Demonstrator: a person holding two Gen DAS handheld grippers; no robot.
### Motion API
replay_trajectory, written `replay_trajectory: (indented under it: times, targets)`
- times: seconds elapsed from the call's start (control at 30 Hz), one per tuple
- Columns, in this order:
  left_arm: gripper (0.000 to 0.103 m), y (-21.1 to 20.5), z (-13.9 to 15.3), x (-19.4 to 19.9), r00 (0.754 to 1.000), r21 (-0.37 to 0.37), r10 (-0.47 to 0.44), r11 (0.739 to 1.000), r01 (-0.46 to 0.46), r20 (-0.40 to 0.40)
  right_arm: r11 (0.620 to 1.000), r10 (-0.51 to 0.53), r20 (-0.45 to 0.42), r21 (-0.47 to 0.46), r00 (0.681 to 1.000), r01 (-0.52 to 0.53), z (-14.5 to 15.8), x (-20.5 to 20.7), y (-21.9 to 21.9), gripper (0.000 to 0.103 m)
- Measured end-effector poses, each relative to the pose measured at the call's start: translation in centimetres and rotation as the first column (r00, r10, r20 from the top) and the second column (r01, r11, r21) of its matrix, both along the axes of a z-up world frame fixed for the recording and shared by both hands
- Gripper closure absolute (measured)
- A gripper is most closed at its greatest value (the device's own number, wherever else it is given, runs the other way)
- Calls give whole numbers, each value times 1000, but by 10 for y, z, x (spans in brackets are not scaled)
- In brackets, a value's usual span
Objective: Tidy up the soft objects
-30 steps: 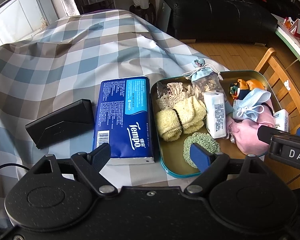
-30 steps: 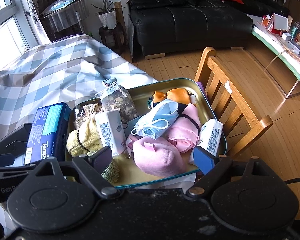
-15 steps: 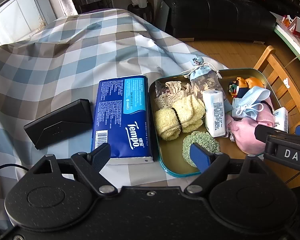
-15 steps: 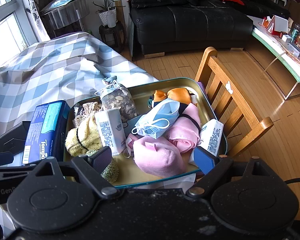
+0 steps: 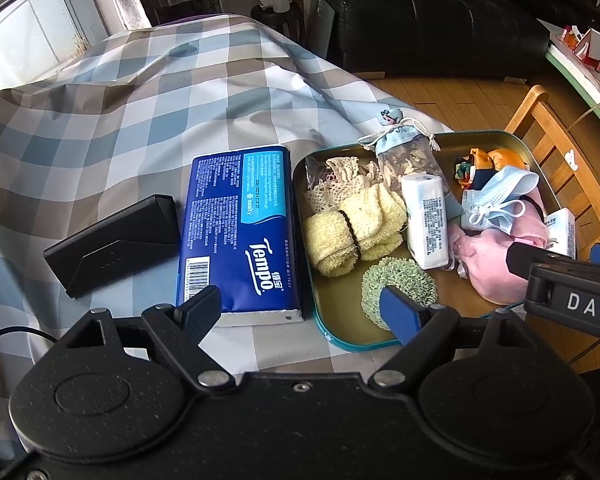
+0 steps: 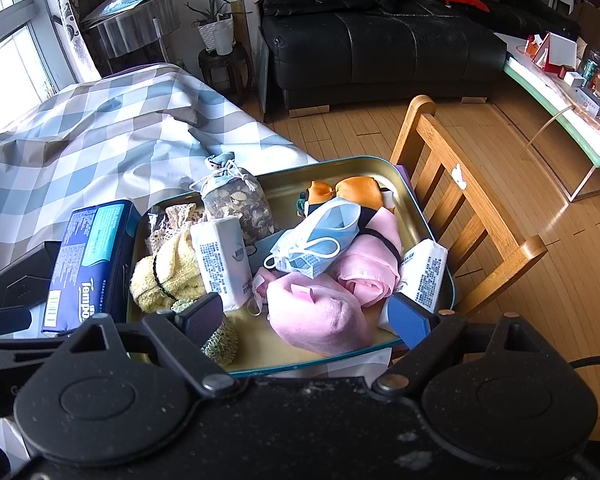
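Note:
A teal-rimmed metal tray (image 5: pixel 332 336) (image 6: pixel 404 168) holds yellow rolled cloths (image 5: pixel 352 228), a green knit ring (image 5: pixel 400 276), a white tissue pack (image 5: pixel 426 220), a sachet bag (image 6: pixel 236 196), a blue face mask (image 6: pixel 320 240), pink cloths (image 6: pixel 320 316) and an orange item (image 6: pixel 360 188). A blue Tempo tissue pack (image 5: pixel 240 232) lies left of the tray. My left gripper (image 5: pixel 300 308) is open and empty above the tray's near left corner. My right gripper (image 6: pixel 308 316) is open and empty over the pink cloth.
A black folded case (image 5: pixel 116 240) lies left of the Tempo pack on the checked tablecloth (image 5: pixel 140 100). A wooden chair (image 6: pixel 472 216) stands right of the tray. A black sofa (image 6: pixel 380 52) and a plant stand (image 6: pixel 220 60) are behind.
Both grippers have drawn back slightly toward me, so the tray and packs sit a little higher in view. Nothing was taken hold of.

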State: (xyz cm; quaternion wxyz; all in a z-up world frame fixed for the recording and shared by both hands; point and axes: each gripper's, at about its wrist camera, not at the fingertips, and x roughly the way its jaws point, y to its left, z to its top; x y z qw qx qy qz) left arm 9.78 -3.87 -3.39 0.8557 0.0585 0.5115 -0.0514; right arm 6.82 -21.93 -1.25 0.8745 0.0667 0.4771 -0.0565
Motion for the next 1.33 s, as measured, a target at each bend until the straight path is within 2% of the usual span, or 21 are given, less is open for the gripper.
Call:
replay_trajectory:
  times: [1.33]
  targets:
    - [21, -8, 4, -2, 999, -1, -32, 999, 32, 11, 1000, -1, 2, 0, 1000, 1, 0, 1, 0, 13]
